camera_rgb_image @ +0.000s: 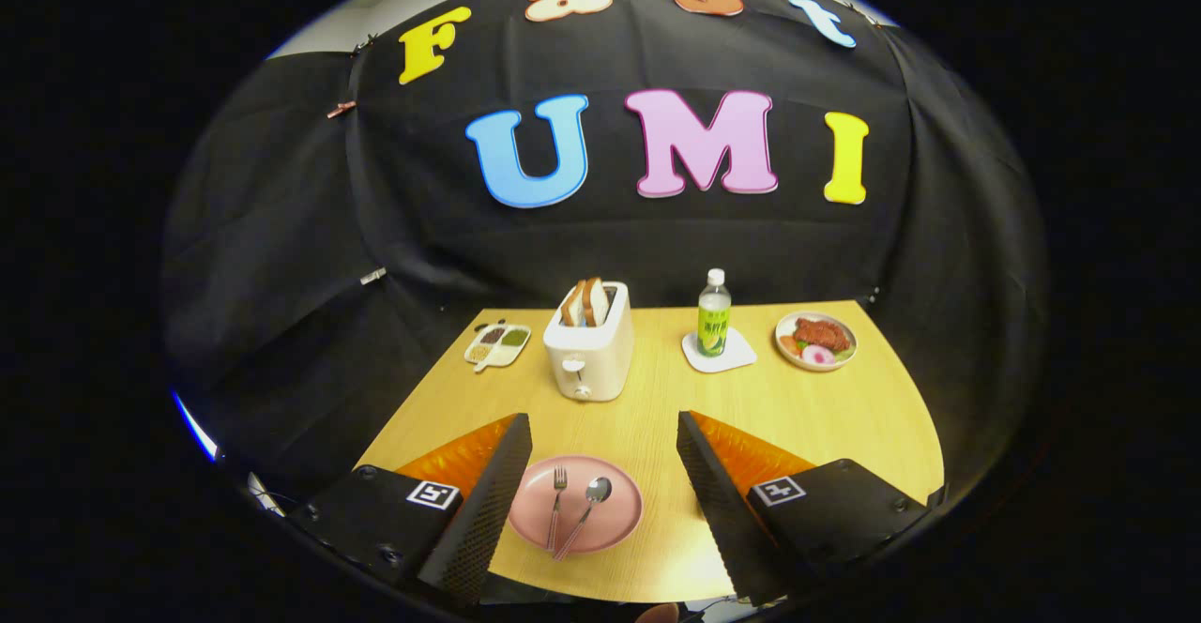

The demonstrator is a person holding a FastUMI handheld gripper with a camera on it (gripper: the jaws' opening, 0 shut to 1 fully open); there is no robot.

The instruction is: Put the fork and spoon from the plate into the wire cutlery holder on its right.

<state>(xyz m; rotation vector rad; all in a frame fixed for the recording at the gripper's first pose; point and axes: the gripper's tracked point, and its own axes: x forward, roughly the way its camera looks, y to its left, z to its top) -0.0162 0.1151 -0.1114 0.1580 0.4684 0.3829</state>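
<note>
From the gripper view, the claw stands wide open above the near part of the wooden table, its two black ribbed fingers spread apart and holding nothing. Between the fingers, closer to the left one, lies a pink plate whose left rim is hidden behind that finger. On the plate rest the fork and the spoon, side by side, tines and bowl pointing away from the claw and the two handles converging toward the near rim; the fork is to the left, the spoon to the right. Neither finger touches the cutlery or the plate as far as can be told. The wire cutlery holder cannot be made out; the right finger covers the stretch of table beside the plate. Beyond the fingers, well apart from the plate, stands a white toaster with slices of bread sticking up from its slots. To its left sits a small divided dish with dark and green fillings. To the toaster's right a green-labelled bottle stands upright on a white coaster, and further right is a round plate of food near the table's far corner.
</note>
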